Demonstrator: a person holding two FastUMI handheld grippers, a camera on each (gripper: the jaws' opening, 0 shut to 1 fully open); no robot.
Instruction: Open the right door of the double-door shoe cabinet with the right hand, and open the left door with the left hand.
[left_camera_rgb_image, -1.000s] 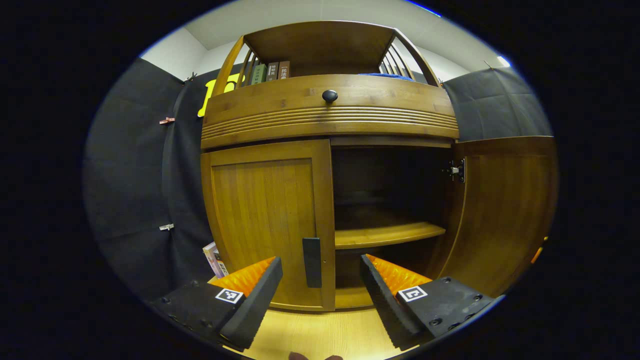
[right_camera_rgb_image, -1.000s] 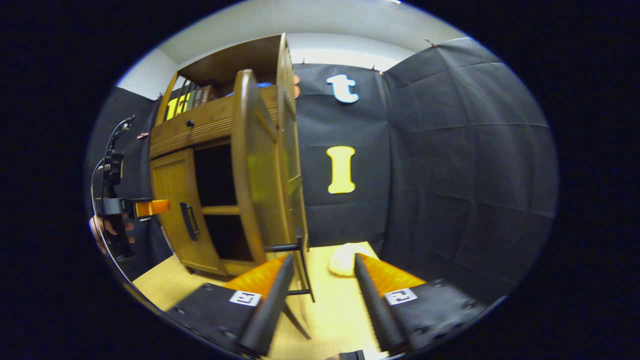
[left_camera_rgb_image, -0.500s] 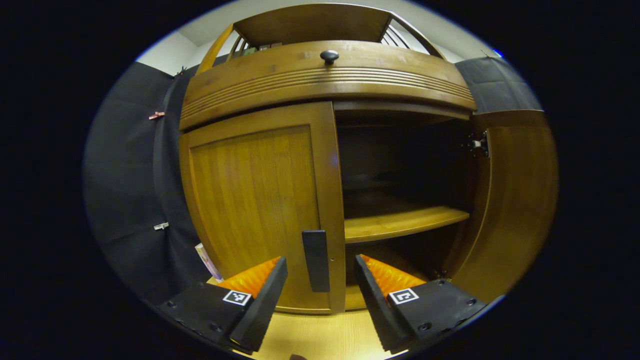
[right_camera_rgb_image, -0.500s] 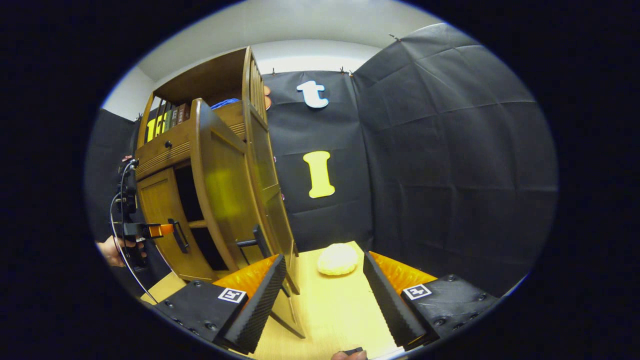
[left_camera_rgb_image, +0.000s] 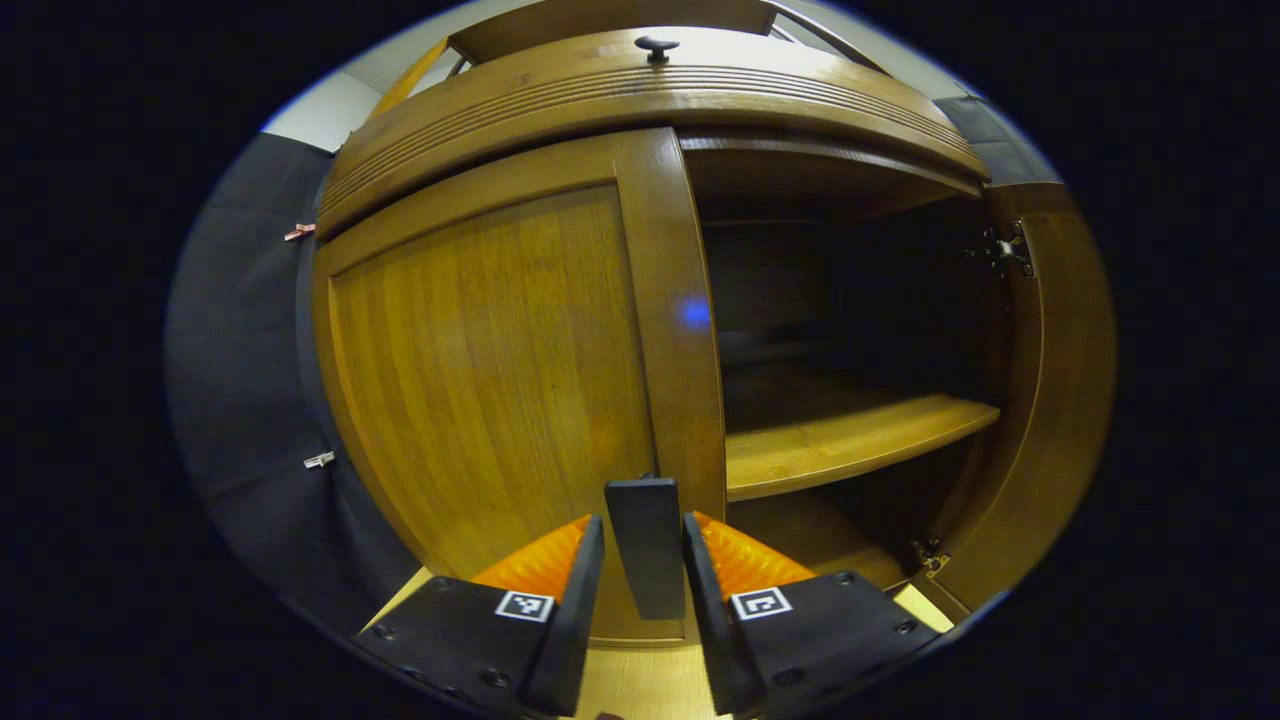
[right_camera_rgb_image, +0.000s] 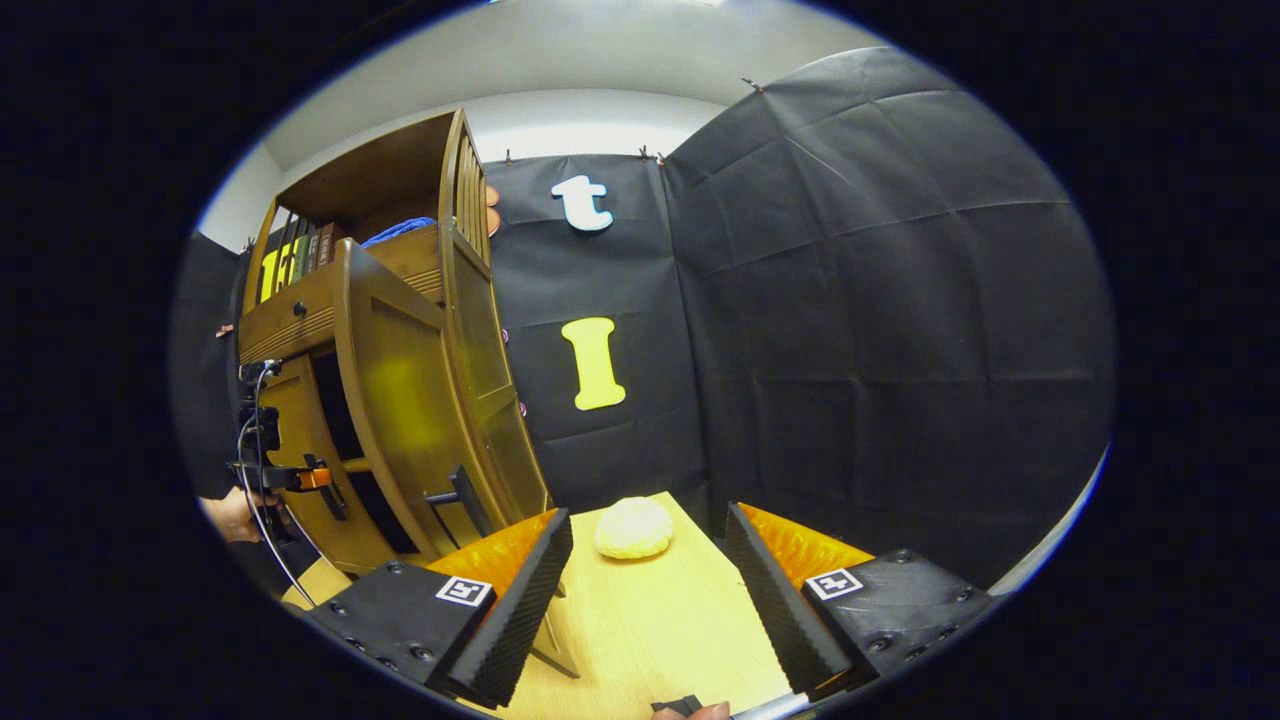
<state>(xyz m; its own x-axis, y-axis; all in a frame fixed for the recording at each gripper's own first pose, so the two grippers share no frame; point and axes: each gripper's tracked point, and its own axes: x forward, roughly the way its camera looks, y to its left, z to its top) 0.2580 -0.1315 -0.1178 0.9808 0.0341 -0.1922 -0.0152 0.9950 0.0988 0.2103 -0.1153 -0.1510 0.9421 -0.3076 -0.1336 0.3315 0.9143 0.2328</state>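
In the left gripper view the wooden shoe cabinet's left door (left_camera_rgb_image: 490, 370) stands closed. Its dark vertical handle (left_camera_rgb_image: 648, 545) sits between my left gripper's (left_camera_rgb_image: 645, 530) fingers, which press on both its sides. The right door (left_camera_rgb_image: 1060, 400) is swung wide open, showing a dark interior with a shelf (left_camera_rgb_image: 850, 440). In the right gripper view my right gripper (right_camera_rgb_image: 648, 515) is open and holds nothing, a short way right of the open right door (right_camera_rgb_image: 400, 400) and its handle (right_camera_rgb_image: 455, 490). Farther left, the left gripper (right_camera_rgb_image: 290, 478) and a hand (right_camera_rgb_image: 230, 510) are at the left door.
A drawer front with a dark knob (left_camera_rgb_image: 656, 45) runs above the doors, with books (right_camera_rgb_image: 300, 255) on the top shelf. A pale yellow round object (right_camera_rgb_image: 633, 527) lies on the light wooden table (right_camera_rgb_image: 660, 620) ahead of my right gripper. Black cloth walls close in behind and to the right.
My left gripper moved in to the left door and its fingers closed on the handle. My right gripper, still open, drew back and away from the opened right door.
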